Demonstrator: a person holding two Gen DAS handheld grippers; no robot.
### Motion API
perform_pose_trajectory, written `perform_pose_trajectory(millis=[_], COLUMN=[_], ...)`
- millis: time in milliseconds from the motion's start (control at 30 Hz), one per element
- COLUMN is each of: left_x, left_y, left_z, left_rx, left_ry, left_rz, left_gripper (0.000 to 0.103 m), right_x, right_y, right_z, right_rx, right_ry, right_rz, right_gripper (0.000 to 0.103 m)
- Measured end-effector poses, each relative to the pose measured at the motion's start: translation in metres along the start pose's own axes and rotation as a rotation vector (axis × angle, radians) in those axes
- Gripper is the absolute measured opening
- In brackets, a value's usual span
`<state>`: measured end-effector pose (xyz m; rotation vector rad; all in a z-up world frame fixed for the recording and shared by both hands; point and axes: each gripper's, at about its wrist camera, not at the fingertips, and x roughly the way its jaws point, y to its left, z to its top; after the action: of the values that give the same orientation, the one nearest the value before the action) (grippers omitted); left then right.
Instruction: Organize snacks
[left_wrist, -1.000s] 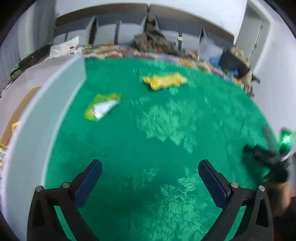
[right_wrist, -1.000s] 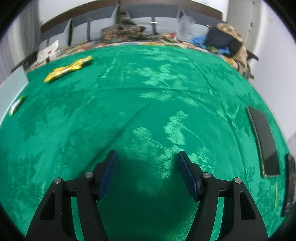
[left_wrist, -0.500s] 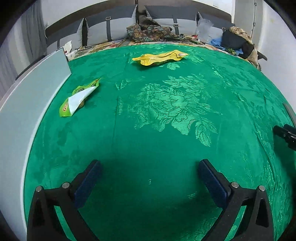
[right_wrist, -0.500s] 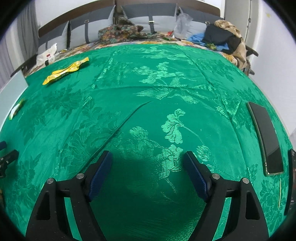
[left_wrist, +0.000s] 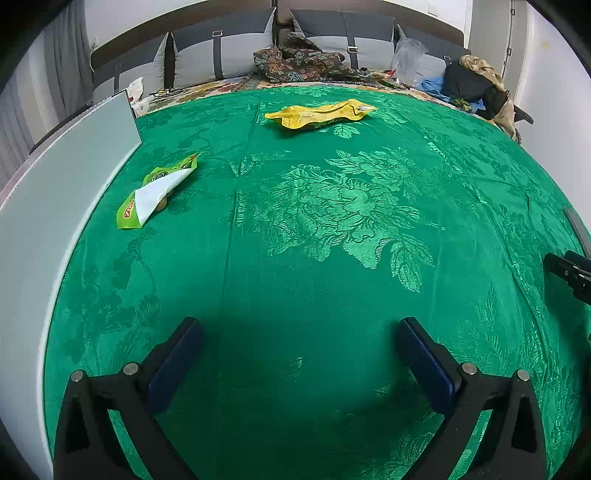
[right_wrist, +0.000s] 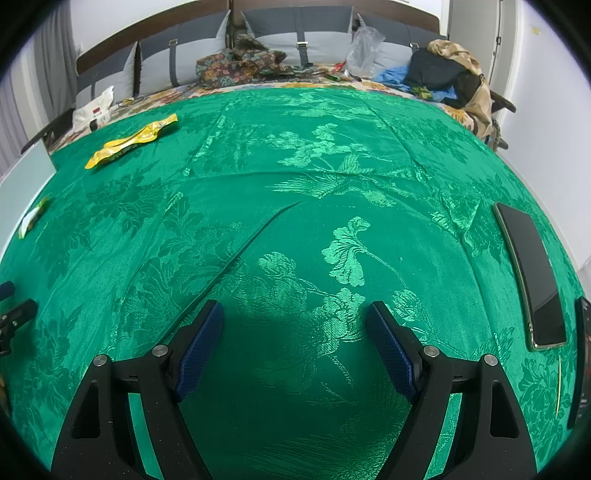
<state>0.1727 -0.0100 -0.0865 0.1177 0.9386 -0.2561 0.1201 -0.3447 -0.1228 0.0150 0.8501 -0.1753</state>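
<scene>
Two snack packets lie on the green patterned cloth (left_wrist: 461, 177). A yellow packet (left_wrist: 319, 113) is at the far side, and a green-and-white packet (left_wrist: 155, 192) lies nearer, to the left beside a pale grey panel (left_wrist: 55, 192). My left gripper (left_wrist: 299, 325) hovers open over bare cloth, well short of both packets. In the right wrist view the yellow packet (right_wrist: 131, 142) and green packet (right_wrist: 33, 218) are far off to the left. My right gripper (right_wrist: 295, 308) is open, with only cloth between its fingers.
A black phone (right_wrist: 532, 277) lies on the cloth at the right, with another dark flat device (right_wrist: 581, 354) at the edge. A sofa with grey cushions (left_wrist: 221, 59), patterned fabric and piled clothes (right_wrist: 443, 70) lie beyond the far edge.
The left gripper has sunk and swung, then steadied, so both packets now sit sharp ahead of it. The right gripper's fingers have spread wider. Nothing was picked up.
</scene>
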Motion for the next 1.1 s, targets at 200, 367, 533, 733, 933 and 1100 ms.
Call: perform_pose_trajectory(millis=[200,367,533,733,933,1100], left_x=[0.000,0.000,0.002,-0.010,0.048,0.077], left_y=[0.001,0.000,0.002,0.062,0.131,0.140], left_z=[0.000,0.000,0.005,0.061,0.118,0.122], left_rx=[0.000,0.000,0.044,-0.032,-0.177,-0.168], left_ry=[0.000,0.000,0.050,0.017,0.168,0.180], left_rz=[0.000,0.000,-0.033,-0.011,-0.026,0.038], left_gripper=[0.103,0.103,0.103,0.103,0.103,0.103], right_x=[0.000,0.000,0.000,-0.001,-0.001,-0.001], right_y=[0.000,-0.001,0.000,-0.002,-0.001,-0.001], right_z=[0.000,0.000,0.000,0.000,0.000,0.000], right_rx=[0.000,-0.001,0.000,0.000,-0.001,-0.001], right_ry=[0.000,0.000,0.000,0.000,-0.001,-0.001], right_rz=[0.000,0.000,0.001,0.002,0.001,0.001], right_gripper=[0.083,0.083,0.083,0.083,0.083,0.083])
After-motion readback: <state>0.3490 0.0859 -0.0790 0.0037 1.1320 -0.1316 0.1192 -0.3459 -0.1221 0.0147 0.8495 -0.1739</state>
